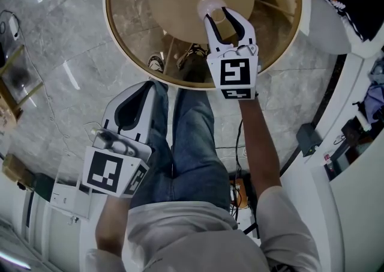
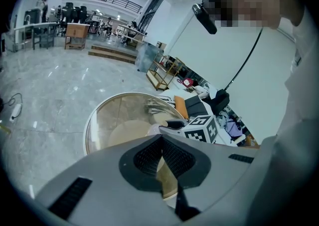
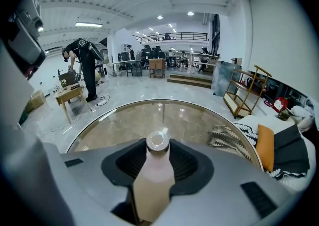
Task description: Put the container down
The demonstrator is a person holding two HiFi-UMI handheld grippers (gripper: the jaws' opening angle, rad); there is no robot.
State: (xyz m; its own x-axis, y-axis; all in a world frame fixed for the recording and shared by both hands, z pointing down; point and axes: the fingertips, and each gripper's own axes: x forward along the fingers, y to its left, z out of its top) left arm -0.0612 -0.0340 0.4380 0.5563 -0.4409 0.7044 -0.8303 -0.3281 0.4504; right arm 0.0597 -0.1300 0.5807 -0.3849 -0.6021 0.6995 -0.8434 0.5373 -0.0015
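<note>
Right gripper point(image 1: 217, 17) has its fingers clamped on the container point(image 3: 153, 175), a pale bottle with its silver cap up toward the fingertips. It's held out over the round glass surface point(image 3: 124, 120), and I can't tell if it's touching the glass. Left gripper point(image 2: 162, 139) has its fingers pressed together with nothing between them, off the surface's edge and right beside the person's jeans leg point(image 1: 192, 139).

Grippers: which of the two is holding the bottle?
The right gripper, shut on the pale bottle; the left gripper has its jaws together, nothing between them.
</note>
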